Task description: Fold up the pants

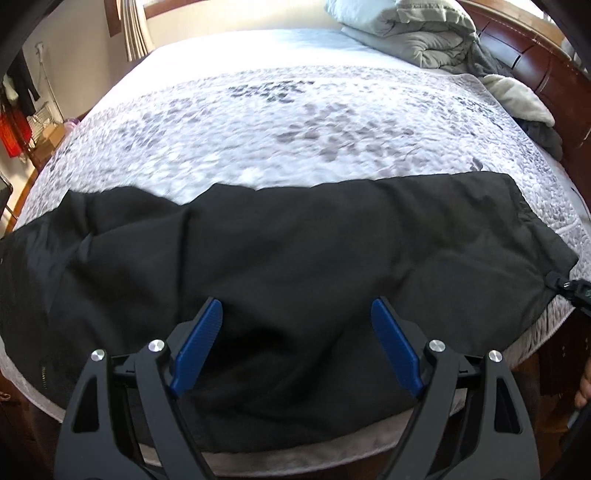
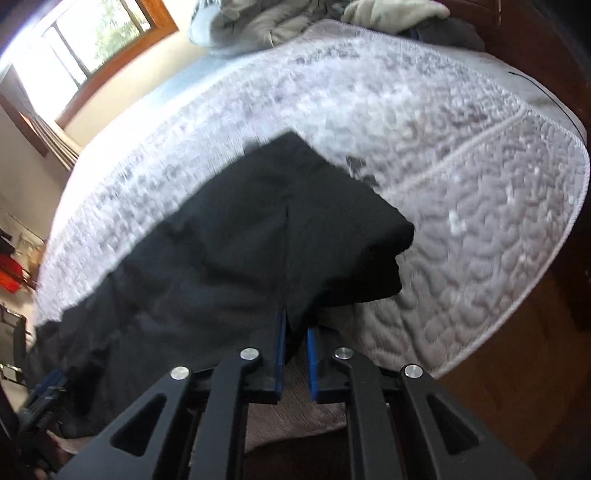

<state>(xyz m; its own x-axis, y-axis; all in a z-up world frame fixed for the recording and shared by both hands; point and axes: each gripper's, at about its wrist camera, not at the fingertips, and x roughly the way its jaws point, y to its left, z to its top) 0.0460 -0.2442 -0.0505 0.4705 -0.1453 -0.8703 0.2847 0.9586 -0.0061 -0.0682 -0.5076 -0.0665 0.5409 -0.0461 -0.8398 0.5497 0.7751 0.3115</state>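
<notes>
Black pants (image 1: 280, 266) lie stretched across the near edge of a bed with a grey-and-white quilt (image 1: 258, 122). My left gripper (image 1: 297, 317) is open, its blue pads spread wide just above the middle of the pants. My right gripper (image 2: 295, 328) is shut on the pants (image 2: 258, 236) at their right end, pinching a fold of cloth between its blue pads; it also shows in the left wrist view (image 1: 569, 290) at the cloth's right corner. The left gripper (image 2: 44, 391) shows dimly at the far left of the right wrist view.
Folded grey bedding and a pillow (image 1: 417, 29) are piled at the head of the bed by a dark wooden headboard (image 1: 546, 74). A cream blanket (image 1: 517, 96) lies at the right edge. A window (image 2: 96, 40) and the wooden floor (image 2: 498, 406) are in view.
</notes>
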